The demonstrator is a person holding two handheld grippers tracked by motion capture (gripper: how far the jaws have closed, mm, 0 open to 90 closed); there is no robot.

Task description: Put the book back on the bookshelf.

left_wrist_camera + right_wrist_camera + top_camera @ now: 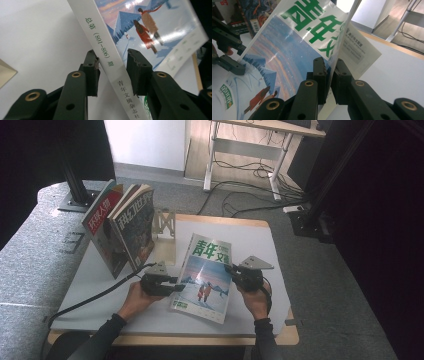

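Your left tool (172, 285) had the white spine edge of the magazine (206, 277) between its jaws; they stood a little apart from it, so I could not tell if they pressed. Your right tool (231, 269) was closed tight on the opposite edge of the cover. The magazine was tilted over the white surface (260, 245), near the standing magazines (125, 227) at the left.

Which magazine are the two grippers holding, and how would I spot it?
On the white table, look in front of the magazines standing at the back left. The held magazine lies tilted between both hands. Its cover has big green letters and two people walking in snow.
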